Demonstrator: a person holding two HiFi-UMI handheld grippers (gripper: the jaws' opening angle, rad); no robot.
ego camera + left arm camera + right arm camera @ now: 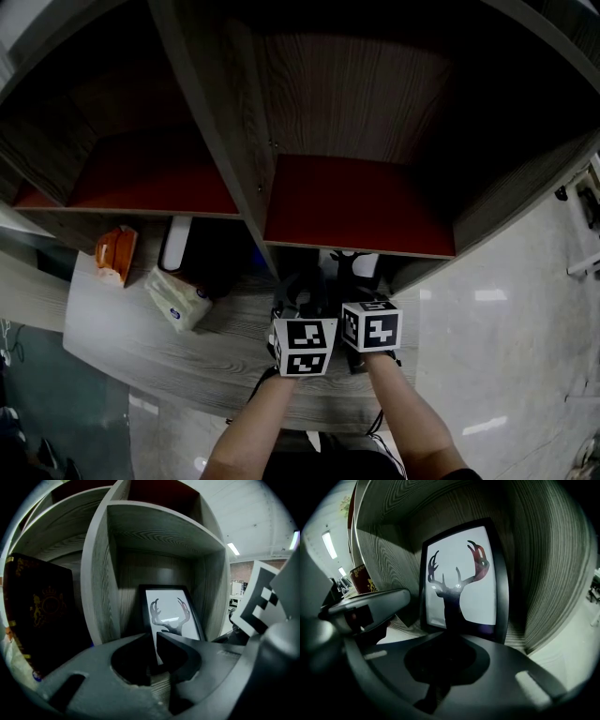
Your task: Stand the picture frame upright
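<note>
Frame [464,588] stands upright in the cubby [553,573], 12 o'clock from both grippers. Jaws of the left gripper [154,641] sit a slit apart; the right gripper [447,637] is pressed together, empty.

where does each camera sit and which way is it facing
left gripper view: on the left gripper, looking along its narrowly parted jaws into a cubby of the grey woodgrain shelf at the black-framed antlered deer picture.
right gripper view: on the right gripper, jaws shut, facing that same picture.
head view: on the person's head, looking steeply down at the shelf; both forearms and grippers show.
shared: both gripper views show the standing picture.
</note>
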